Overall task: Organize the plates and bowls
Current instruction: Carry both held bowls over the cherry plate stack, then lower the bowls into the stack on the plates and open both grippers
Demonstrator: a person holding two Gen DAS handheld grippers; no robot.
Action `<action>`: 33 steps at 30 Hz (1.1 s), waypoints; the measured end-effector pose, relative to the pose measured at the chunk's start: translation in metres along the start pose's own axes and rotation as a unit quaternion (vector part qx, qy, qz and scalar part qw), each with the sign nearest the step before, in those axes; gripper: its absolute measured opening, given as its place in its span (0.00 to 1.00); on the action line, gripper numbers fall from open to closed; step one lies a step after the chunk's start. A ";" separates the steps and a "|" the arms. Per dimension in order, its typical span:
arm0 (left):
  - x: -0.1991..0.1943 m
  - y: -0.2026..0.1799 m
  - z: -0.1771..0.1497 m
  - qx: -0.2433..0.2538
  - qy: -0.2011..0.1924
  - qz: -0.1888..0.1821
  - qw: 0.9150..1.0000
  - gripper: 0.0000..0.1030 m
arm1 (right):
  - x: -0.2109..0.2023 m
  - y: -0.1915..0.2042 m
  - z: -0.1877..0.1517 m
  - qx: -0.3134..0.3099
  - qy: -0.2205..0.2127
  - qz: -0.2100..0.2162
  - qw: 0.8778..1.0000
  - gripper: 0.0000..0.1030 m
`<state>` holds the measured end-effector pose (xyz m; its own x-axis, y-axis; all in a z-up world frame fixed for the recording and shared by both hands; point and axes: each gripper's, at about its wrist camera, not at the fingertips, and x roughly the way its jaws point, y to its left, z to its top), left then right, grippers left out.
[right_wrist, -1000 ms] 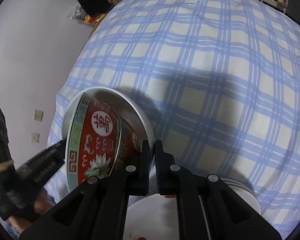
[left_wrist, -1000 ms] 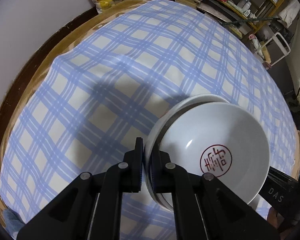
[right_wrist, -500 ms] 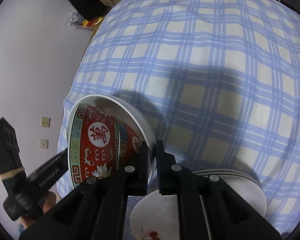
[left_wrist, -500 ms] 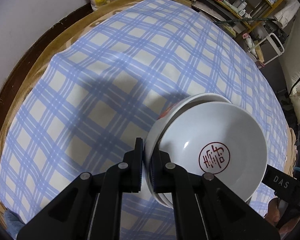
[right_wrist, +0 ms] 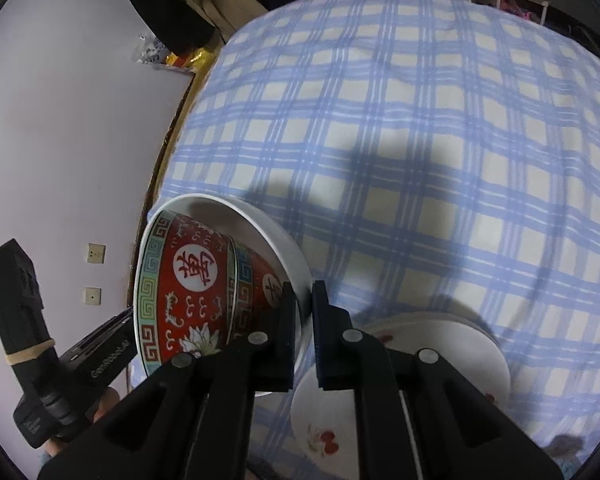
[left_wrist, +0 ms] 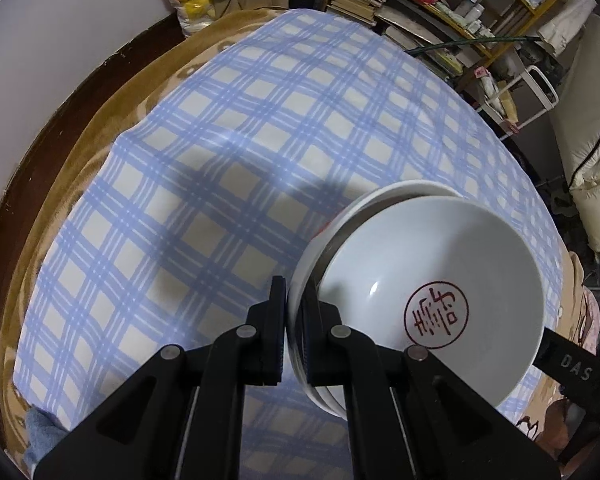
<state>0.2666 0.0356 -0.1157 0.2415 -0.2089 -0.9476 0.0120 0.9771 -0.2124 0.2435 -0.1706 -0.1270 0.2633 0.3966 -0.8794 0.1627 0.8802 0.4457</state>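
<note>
Both grippers, left gripper [left_wrist: 294, 332] and right gripper [right_wrist: 304, 332], are pinching the rims of the stacked bowls [left_wrist: 432, 300] above the table [left_wrist: 220, 160]. Plates [right_wrist: 400, 368] are sitting piled below. Bowls are not yet put down.

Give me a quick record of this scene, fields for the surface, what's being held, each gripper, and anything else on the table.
surface: blue plaid tablecloth
held: stack of nested bowls, tilted, white inside with a red seal mark, red patterned outside
left gripper: shut on the stack's rim
right gripper: shut on the rim of the stack's white outer bowl
also on table: stack of white plates, red cherry print
background: cluttered shelves
</note>
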 end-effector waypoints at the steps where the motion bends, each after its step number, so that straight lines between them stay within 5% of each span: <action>1: -0.004 -0.004 -0.003 0.001 0.001 -0.003 1.000 0.05 | -0.005 0.000 -0.002 0.000 -0.003 -0.001 1.000 0.11; 9: -0.013 -0.037 -0.055 0.008 0.021 -0.033 0.999 0.05 | -0.056 -0.024 -0.043 -0.006 -0.026 -0.044 0.999 0.11; 15: 0.004 -0.061 -0.102 0.029 0.047 -0.036 0.998 0.04 | -0.056 -0.068 -0.086 0.029 -0.023 -0.062 0.997 0.11; 19: 0.015 -0.085 -0.119 0.071 0.044 -0.003 0.997 0.06 | -0.051 -0.098 -0.102 0.062 -0.024 -0.049 0.997 0.11; 20: 0.019 -0.087 -0.122 0.075 0.043 0.000 0.996 0.06 | -0.050 -0.109 -0.106 0.077 -0.024 -0.040 0.996 0.02; 24: 0.028 -0.102 -0.133 0.093 0.056 -0.003 0.994 0.10 | -0.051 -0.118 -0.111 0.100 -0.046 0.030 0.993 0.04; 26: 0.030 -0.107 -0.137 0.099 0.059 -0.020 0.993 0.09 | -0.051 -0.110 -0.105 0.084 -0.056 0.030 0.994 0.03; 33: 0.027 -0.112 -0.139 0.125 0.045 0.010 0.991 0.12 | -0.038 -0.121 -0.107 0.091 -0.072 0.012 0.993 0.03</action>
<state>0.1367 -0.0853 -0.1510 0.1576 -0.1818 -0.9706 0.2501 0.9582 -0.1388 0.1122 -0.2642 -0.1653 0.3993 0.3640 -0.8415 0.3204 0.8045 0.5000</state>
